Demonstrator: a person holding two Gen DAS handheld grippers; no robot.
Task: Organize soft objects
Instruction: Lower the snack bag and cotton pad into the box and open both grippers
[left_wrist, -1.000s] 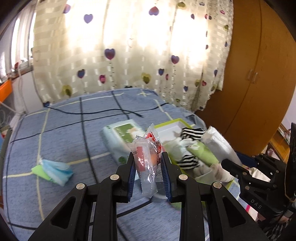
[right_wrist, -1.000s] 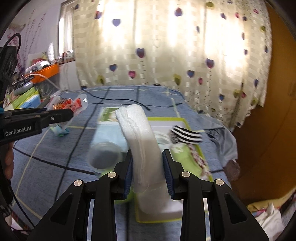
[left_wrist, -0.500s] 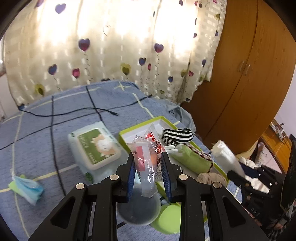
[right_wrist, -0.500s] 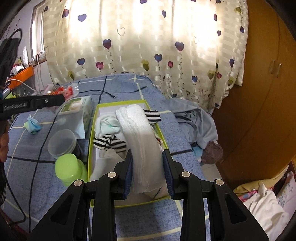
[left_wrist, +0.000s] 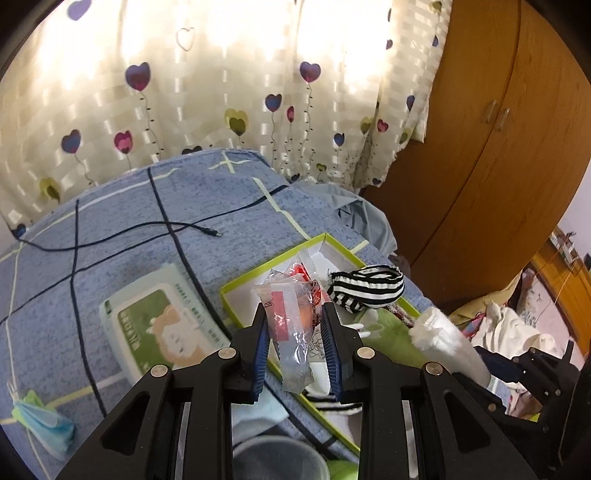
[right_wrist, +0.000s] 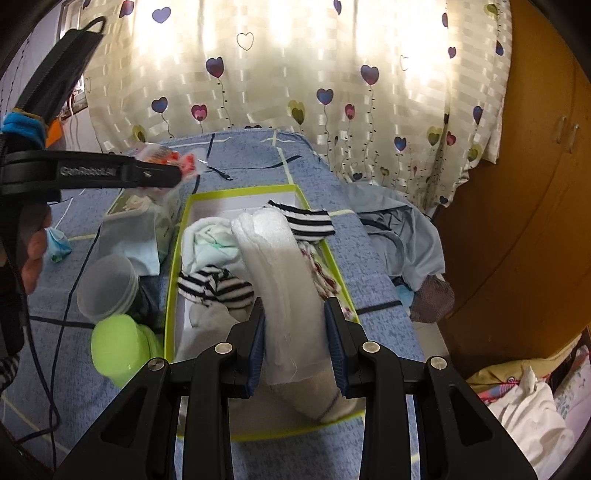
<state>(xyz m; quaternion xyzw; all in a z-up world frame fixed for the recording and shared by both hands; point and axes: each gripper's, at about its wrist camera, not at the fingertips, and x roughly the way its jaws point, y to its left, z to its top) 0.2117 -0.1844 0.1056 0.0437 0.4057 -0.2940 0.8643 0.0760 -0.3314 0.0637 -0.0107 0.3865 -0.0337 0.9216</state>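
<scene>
Blue bed (right_wrist: 236, 173) with dark and pale grid lines, backed by a heart-print curtain (right_wrist: 295, 74) and a brown wardrobe (left_wrist: 498, 147). On the bed, a lime-rimmed open box (right_wrist: 170, 288) crowded with soft things: striped socks (right_wrist: 214, 288), a pale green cloth (right_wrist: 210, 243), a second striped piece (right_wrist: 310, 221) at the far end. Left of the box, a wipes pack (left_wrist: 162, 325), a frosted cup (right_wrist: 107, 288) and a lime lid (right_wrist: 118, 350) just beside it. Crumpled blue face mask (left_wrist: 44, 424) well apart on the bed. Black cable (left_wrist: 147, 229) trailing across the far side.

Right gripper (right_wrist: 295, 332) pinching a rolled white cloth (right_wrist: 280, 277), roll hanging above the box. Left gripper (left_wrist: 295, 339) pressed tight on a clear plastic packet (left_wrist: 291, 325) with red print, held over the box's near left edge.
</scene>
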